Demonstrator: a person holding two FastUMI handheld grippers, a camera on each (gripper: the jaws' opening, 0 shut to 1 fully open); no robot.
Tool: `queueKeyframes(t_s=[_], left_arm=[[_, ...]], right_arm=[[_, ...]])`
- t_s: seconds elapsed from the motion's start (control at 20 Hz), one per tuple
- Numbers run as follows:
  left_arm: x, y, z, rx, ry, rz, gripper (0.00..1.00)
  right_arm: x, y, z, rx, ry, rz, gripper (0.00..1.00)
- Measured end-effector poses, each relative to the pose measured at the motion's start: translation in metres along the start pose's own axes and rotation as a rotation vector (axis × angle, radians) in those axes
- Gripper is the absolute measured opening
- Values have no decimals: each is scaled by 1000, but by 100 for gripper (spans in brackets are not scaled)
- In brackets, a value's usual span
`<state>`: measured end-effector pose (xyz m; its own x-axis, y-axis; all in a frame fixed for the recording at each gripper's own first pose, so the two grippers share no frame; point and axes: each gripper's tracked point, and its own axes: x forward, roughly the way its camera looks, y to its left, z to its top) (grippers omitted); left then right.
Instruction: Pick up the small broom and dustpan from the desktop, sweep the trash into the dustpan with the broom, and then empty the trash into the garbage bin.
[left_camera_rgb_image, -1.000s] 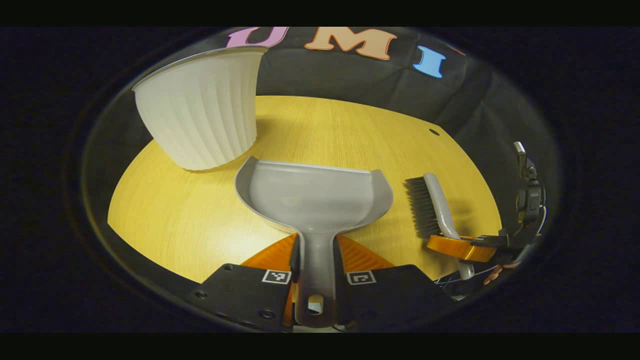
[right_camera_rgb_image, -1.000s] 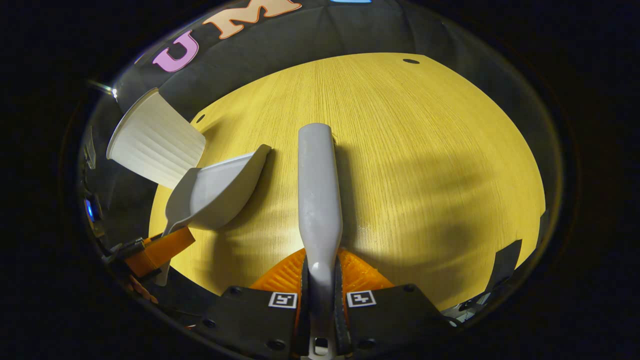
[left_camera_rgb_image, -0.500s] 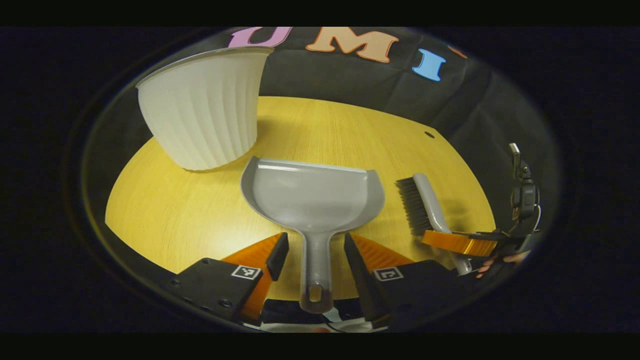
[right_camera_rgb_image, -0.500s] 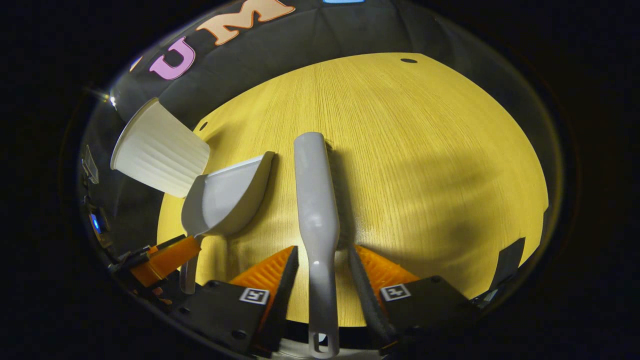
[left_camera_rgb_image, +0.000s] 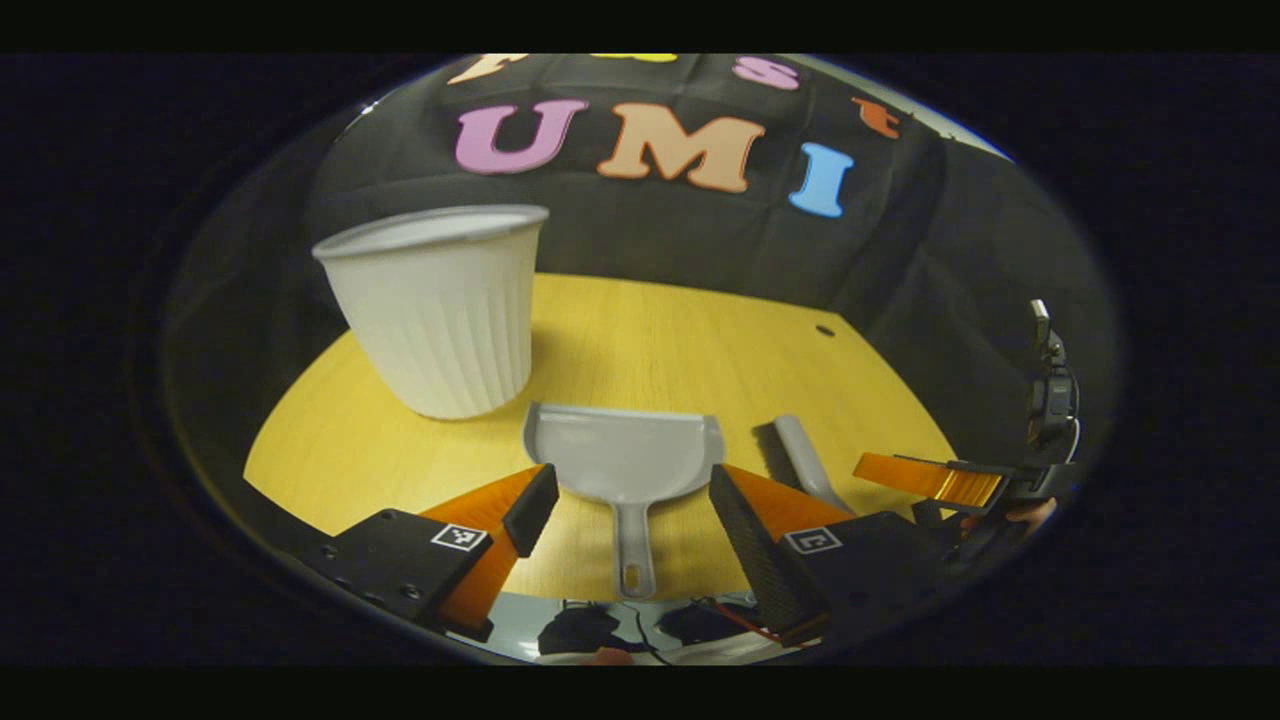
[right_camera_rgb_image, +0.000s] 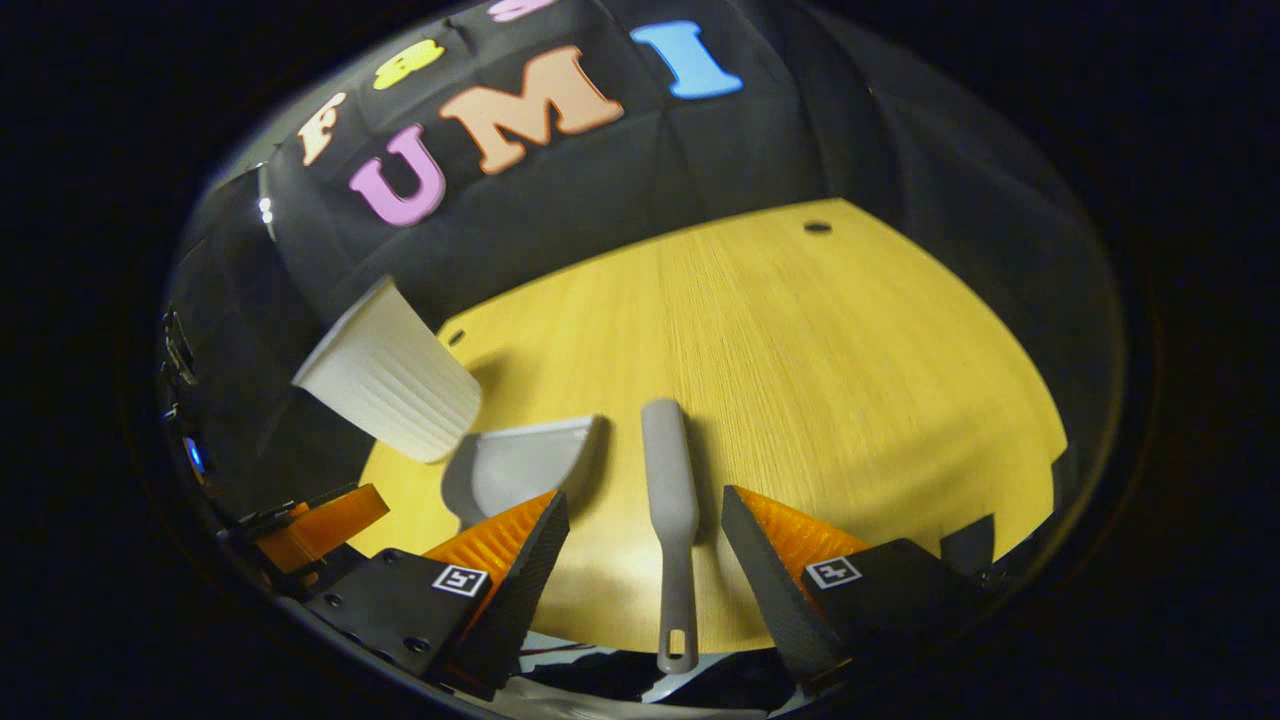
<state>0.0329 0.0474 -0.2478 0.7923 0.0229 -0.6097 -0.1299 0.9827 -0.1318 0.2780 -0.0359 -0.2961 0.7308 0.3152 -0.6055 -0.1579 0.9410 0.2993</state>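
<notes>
The left claw (left_camera_rgb_image: 632, 500) stands wide, its two fingers splayed apart and touching nothing. Between them, farther off, the dustpan (left_camera_rgb_image: 625, 462) lies flat on the surface (left_camera_rgb_image: 650, 340), a smooth grey plastic scoop with a broad, shallow tray, raised curved side walls and a slim straight handle ending in a small hanging slot. Its handle points back toward the near edge of the surface.

The right claw (right_camera_rgb_image: 645, 530) is also spread wide and holds nothing. The broom (right_camera_rgb_image: 668, 500) lies between its fingers without contact: a smooth grey plastic piece with a rounded, paddle-like back that narrows to a thin handle with a hole at the tip, which overhangs the near edge. In the left gripper view its dark, stiff bristles face the dustpan, just beside it.

The garbage bin (left_camera_rgb_image: 440, 310) stands upright behind the dustpan to the left, a white tapered tub with fine vertical ribs and a thin flared rim. The surface is pale yellow wood with a straight, fine grain.
</notes>
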Motion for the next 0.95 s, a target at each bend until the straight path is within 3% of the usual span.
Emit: queueKeyframes(t_s=[0.3, 0.45, 0.7, 0.95], left_arm=[[-64, 0, 116, 106, -389, 39, 94], [-86, 0, 138, 145, -521, 33, 94], [-87, 2, 141, 113, -521, -36, 94], [-97, -5, 135, 152, -507, -150, 94]], right_arm=[[-101, 66, 70, -198, -408, 26, 98], [-128, 86, 75, -245, -551, 1, 98], [-146, 84, 77, -215, -610, -31, 98], [-183, 66, 59, -136, -674, -157, 98]])
